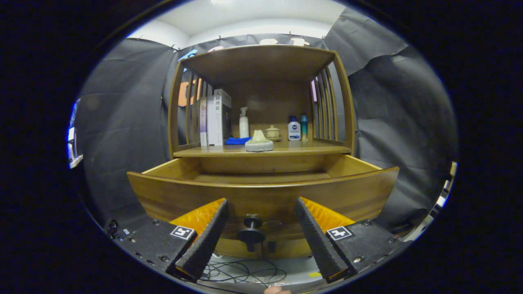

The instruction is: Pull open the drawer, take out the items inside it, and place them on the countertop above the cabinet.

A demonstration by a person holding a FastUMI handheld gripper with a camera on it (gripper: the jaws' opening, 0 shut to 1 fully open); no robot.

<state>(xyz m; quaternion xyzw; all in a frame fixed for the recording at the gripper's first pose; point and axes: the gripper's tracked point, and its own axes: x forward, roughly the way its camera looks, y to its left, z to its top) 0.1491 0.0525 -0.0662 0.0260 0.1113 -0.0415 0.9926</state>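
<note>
Below the countertop (261,152), drawer (261,196) sits pulled out; contents hidden by its front. Gripper (261,222) spread wide, holding nothing, knob (251,233) between fingers. Knob looks rigid, small, likely slippery.

The 1 camera rides on the gripper (261,239) and looks forward along its 2 fingers (204,241), which spread wide apart with nothing between them. It sits low and close, level with the front of the pulled-out brown wooden drawer (261,196), facing it squarely. The small dark round knob (251,233) lies just ahead — between the fingers — and beyond rises the wooden countertop shelf (261,151).
</note>
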